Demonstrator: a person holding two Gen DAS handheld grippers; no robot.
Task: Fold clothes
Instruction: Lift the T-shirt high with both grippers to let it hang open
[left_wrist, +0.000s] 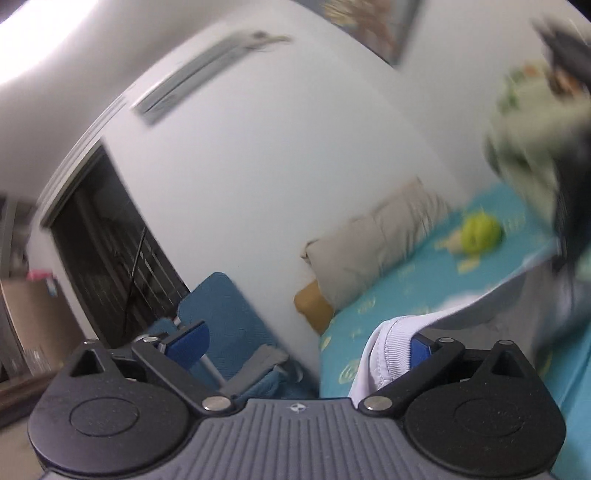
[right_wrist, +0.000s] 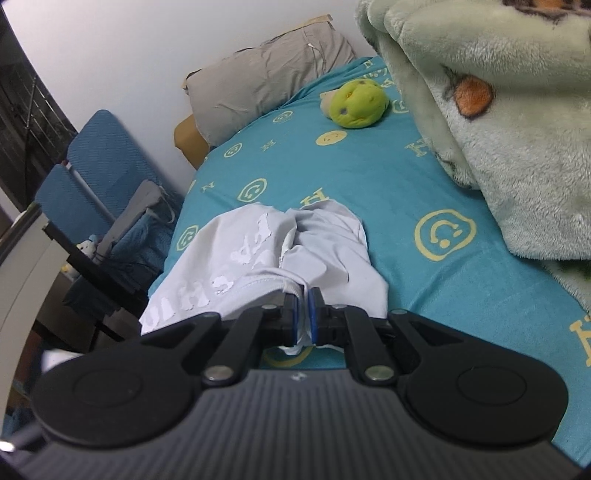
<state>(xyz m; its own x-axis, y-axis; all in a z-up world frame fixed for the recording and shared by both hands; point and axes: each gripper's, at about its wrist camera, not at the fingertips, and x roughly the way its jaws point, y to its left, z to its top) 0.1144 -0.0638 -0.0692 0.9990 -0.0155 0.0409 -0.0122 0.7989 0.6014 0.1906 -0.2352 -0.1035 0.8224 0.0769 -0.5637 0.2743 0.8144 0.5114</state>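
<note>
On the near part of the bed (right_wrist: 369, 192), toward its left edge: a white garment (right_wrist: 266, 254) with cracked white lettering, bunched and creased, lying on the teal smiley-print sheet. Long axis running away from the right gripper (right_wrist: 303, 314), from the near end of the bed toward the head, where a grey pillow (right_wrist: 266, 81) sits against the wall and a green plush toy (right_wrist: 356, 99) rests well beyond the cloth. Near hem of the garment pinched between the blue pads (right_wrist: 293, 314) of the right gripper, jaws drawn almost together with a fold of white fabric squeezed in the gap. Cloth directly ahead of that gripper, spreading forward and to the left, part of it drooping over the left edge of the bed.

In the left wrist view, much motion blur. Left gripper (left_wrist: 306, 343) spread wide, nothing clamped; a ribbed white edge of the garment draped against its right-hand pad (left_wrist: 419, 347), the other pad standing free over the blue chair (left_wrist: 221, 317) beside the bed. Touching only, by the look of it, not a grip.

Probably the start of a fold, with one corner secured and the second not yet taken. Left gripper already at the fabric, so the nearer of the two for the free edge; likely next need is to close on that ribbed edge and stretch the cloth flat across the sheet. Fluffy pale-green blanket (right_wrist: 498, 110) heaped along the right side, well apart from the garment.
</note>
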